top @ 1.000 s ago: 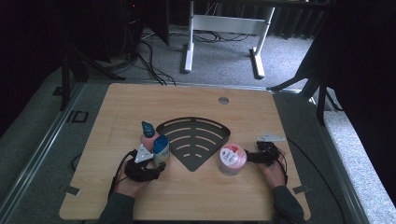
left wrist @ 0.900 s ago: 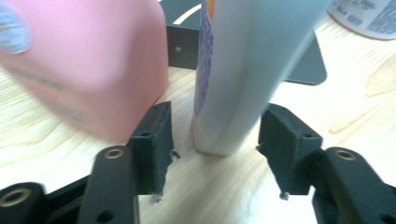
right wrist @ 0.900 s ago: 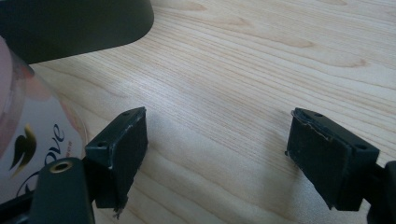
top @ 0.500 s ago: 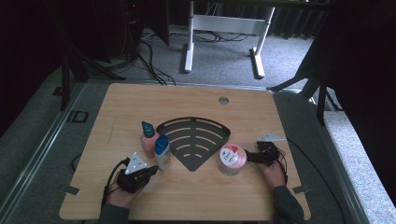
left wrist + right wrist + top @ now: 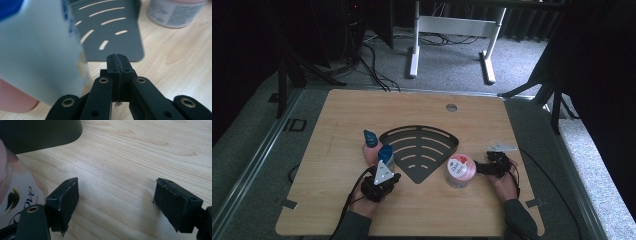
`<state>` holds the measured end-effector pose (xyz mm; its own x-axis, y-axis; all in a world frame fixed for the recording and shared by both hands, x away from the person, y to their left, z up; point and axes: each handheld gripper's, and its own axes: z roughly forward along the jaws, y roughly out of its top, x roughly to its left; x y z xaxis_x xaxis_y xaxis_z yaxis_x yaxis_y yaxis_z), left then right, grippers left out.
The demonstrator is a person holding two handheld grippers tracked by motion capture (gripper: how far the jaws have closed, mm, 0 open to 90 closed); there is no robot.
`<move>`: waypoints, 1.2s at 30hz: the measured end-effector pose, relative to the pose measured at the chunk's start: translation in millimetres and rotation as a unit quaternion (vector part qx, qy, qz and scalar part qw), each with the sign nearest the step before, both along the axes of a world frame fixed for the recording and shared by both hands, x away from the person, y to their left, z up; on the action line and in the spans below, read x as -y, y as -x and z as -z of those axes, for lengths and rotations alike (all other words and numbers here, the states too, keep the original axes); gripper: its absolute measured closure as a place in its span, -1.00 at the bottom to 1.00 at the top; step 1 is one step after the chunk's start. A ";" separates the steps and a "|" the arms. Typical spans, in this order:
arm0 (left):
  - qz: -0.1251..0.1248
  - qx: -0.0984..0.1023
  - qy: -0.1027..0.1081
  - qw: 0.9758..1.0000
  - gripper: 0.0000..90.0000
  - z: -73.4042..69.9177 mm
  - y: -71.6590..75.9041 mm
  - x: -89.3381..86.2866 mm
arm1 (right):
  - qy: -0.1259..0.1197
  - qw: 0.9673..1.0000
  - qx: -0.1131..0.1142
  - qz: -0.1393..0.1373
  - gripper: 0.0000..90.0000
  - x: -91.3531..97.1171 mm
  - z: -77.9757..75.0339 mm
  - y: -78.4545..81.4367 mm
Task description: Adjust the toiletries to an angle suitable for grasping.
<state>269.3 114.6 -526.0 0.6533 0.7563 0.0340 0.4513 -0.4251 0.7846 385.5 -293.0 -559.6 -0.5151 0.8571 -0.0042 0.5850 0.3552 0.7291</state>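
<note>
Taking the dark slotted plate [image 5: 422,150], flat at the middle of the surface [image 5: 337,115], as landmark for all entries.

1. White bottle [image 5: 386,156], blue-capped. Standing upright just off the plate's left edge, long axis vertical, cap pointing up. Touching or almost touching a pink bottle [image 5: 371,147] on the side away from the plate; cannot tell which. Likely parked there as a pair beside the plate, within easy reach and clear of the slots.

2. Left tool [image 5: 117,58]. Fully closed, pads pressed together, holding nothing. Resting near the plate's lower left corner, just beside the white bottle, tips aimed across the plate. Judged to be clear of the bottle, so that it stands on its own base.

3. Pink jar [image 5: 459,170], white lid. Upright just off the plate's lower right edge, lid up, short axis vertical, printed wall turned toward the right tool. Apart from the plate's rim by a narrow strip of wood.

4. Right tool [image 5: 115,195]. Spread wide, nothing between the pads but bare wood. Lying low on the far side of the jar from the plate, one pad close beside the jar's wall. Probably lined up for a sideways grasp of the jar; grasp not yet made.
</note>
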 end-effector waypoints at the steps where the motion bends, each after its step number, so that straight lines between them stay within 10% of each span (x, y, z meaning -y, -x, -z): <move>1: -0.005 0.001 0.000 1.000 1.00 0.6 -1.1 -1.3 | 0.000 1.000 0.000 0.000 -0.56 0.0 0.0 0.0; 36: -0.007 0.004 -0.028 1.000 0.98 3.4 -28.4 -20.0 | 0.000 1.000 0.000 0.000 -0.56 0.0 0.0 0.1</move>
